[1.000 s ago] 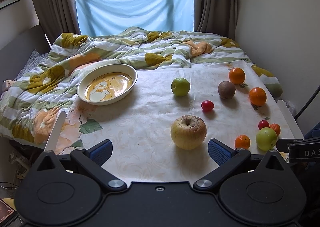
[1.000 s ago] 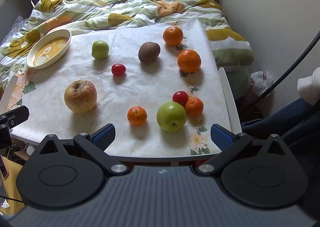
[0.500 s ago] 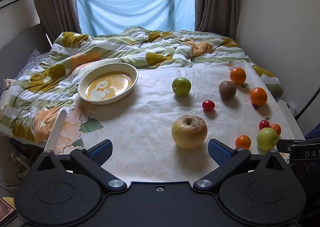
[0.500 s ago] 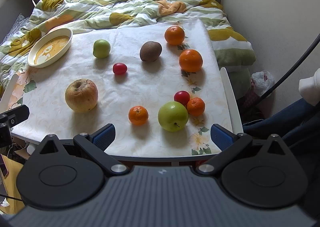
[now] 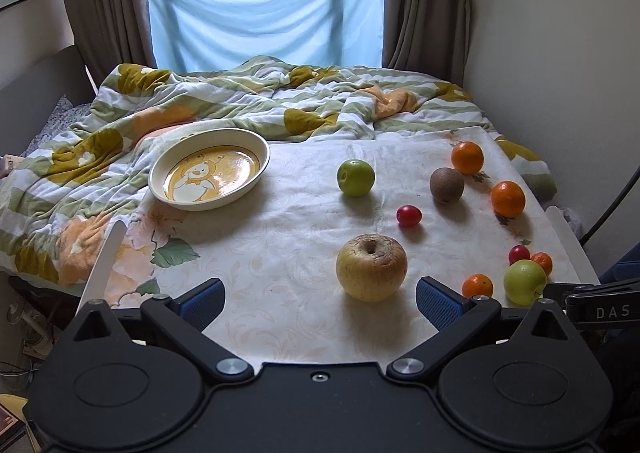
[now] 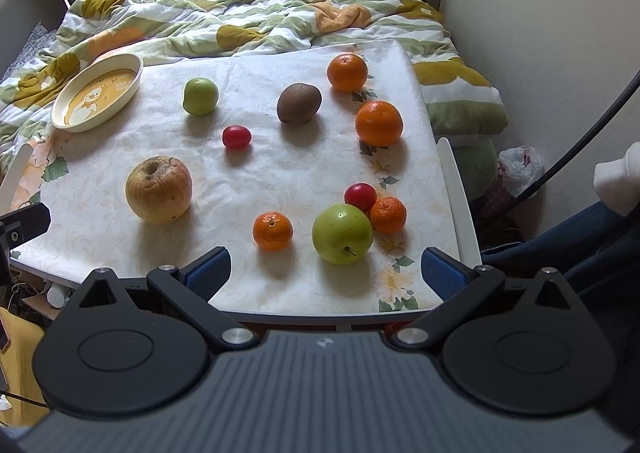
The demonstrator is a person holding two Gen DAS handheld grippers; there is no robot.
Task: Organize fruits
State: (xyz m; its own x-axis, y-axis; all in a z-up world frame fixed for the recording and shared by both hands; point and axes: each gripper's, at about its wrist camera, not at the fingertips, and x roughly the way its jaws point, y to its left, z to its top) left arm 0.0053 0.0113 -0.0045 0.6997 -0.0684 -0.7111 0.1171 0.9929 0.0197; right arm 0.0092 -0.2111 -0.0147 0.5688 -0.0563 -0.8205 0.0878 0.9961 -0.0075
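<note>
Yellow-brown and wrinkled at the stem, the big apple [image 5: 371, 267] sits near the front edge of the cloth-covered table [image 5: 280, 253], just ahead of the left gripper [image 5: 320, 295], whose blue-padded jaws stand wide apart and empty. The other fruit lies loose toward the right edge: a green apple [image 6: 342, 233] touching a red cherry tomato [image 6: 360, 196] and a small mandarin [image 6: 388, 214], another mandarin [image 6: 272, 230] just beside them, two oranges [image 6: 378, 122] and a kiwi [image 6: 299, 102] further back, a second green apple [image 6: 200, 96] and a red tomato [image 6: 236, 136] mid-table. The empty dish [image 5: 209, 168] waits at the far left corner, partly on the quilt [image 5: 200, 101].

Nothing is gathered yet, so this looks like the opening pick. The right gripper [image 6: 324, 271], likewise spread and holding nothing, hangs off the front edge facing the green apple; the next move would call for easing forward until the pads straddle one fruit without nudging its neighbours.

The table's legs, the person's hands and the floor clutter are cut off or unclear.
</note>
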